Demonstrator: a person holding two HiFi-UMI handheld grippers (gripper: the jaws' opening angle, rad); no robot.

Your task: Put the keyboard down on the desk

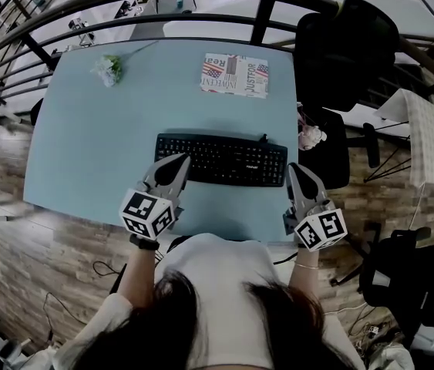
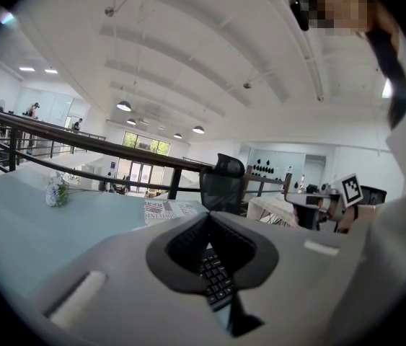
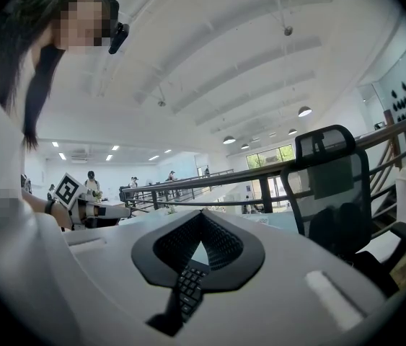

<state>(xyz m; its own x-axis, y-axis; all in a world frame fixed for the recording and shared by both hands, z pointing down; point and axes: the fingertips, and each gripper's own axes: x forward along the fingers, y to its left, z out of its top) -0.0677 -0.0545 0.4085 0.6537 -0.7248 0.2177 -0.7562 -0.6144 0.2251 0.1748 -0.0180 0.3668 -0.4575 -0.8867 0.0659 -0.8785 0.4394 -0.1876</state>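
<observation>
On the desk (image 1: pixel 85 145), keyboard (image 1: pixel 221 159) nearest; book (image 1: pixel 234 75) behind it.

Keyboard (image 1: pixel 224 159) left end is covered by the left claw (image 1: pixel 184 162); worktop (image 1: pixel 85 145) near edge is masked by the person's torso (image 1: pixel 217 284); booklet (image 1: pixel 234 75) small print cannot be read.

Black keyboard (image 1: pixel 221 159) along desk (image 1: pixel 109 145) front edge

free: desk (image 1: pixel 85 145) left half | blocked: keyboard (image 1: pixel 220 159) centre, magazine (image 1: pixel 234 75) behind, chair (image 1: pixel 348 48) right
</observation>
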